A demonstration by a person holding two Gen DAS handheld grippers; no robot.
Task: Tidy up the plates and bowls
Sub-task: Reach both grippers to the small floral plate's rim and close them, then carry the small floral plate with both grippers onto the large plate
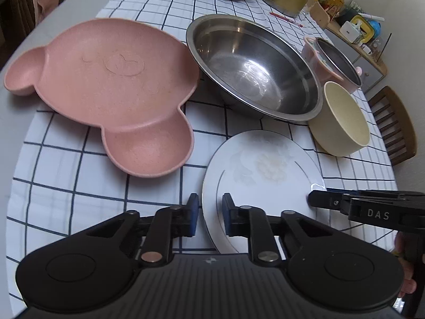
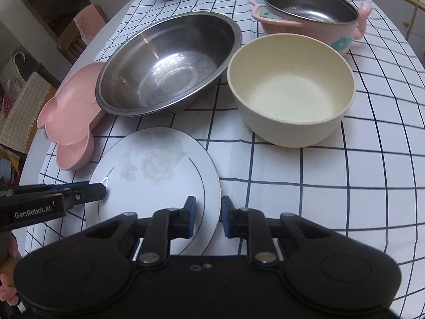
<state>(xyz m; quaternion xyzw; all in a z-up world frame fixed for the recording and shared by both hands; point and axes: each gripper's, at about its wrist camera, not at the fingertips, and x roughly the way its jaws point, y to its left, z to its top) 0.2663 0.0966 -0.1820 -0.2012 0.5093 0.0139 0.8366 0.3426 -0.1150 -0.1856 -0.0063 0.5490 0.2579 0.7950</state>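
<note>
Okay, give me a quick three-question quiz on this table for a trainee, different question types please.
1. True or false: both grippers straddle opposite edges of the white floral china plate.
2. Which dish lies nearest the large stainless steel bowl on the side away from the cream round bowl? A) red mug B) pink bear-shaped plastic plate C) glass jar
3. Fill in: the small steel-lined pot has a ___ outer shell.

Key: 1 true: left gripper and right gripper each have the rim between their fingers. 2 B. 3 pink.
</note>
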